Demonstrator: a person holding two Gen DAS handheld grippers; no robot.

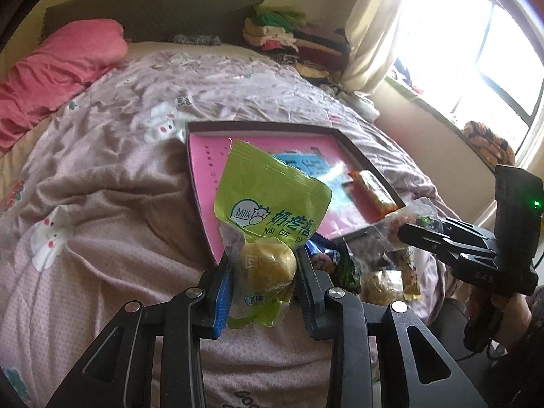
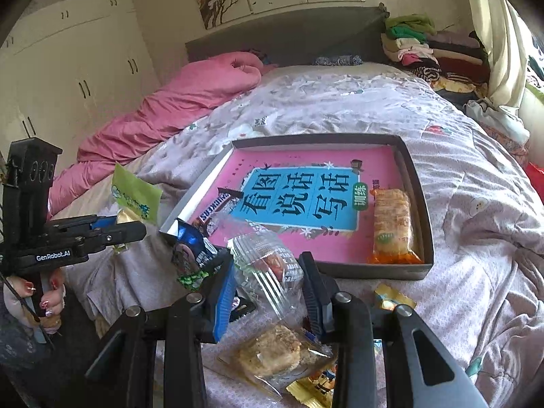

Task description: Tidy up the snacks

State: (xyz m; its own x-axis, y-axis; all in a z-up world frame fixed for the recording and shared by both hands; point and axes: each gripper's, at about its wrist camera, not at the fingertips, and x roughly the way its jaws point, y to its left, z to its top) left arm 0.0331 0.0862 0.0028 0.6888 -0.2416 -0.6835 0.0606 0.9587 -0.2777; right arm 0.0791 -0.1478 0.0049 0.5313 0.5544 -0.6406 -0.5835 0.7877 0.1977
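Left wrist view: left tool (image 1: 263, 265) tilted down, gripping green snack packet (image 1: 272, 197).

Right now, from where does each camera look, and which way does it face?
Left wrist: sits on the left tool, facing along the bed to the tray; the tool grips a green snack packet.
Right wrist: sits on the right tool, facing the same tray; it grips a clear packet.
Shared: tray, orange packet, each other's tool.

Bed (image 2: 459, 187) w/ shallow box (image 2: 416, 183), loose snack packs (image 2: 394, 297), pink duvet (image 2: 163, 105).
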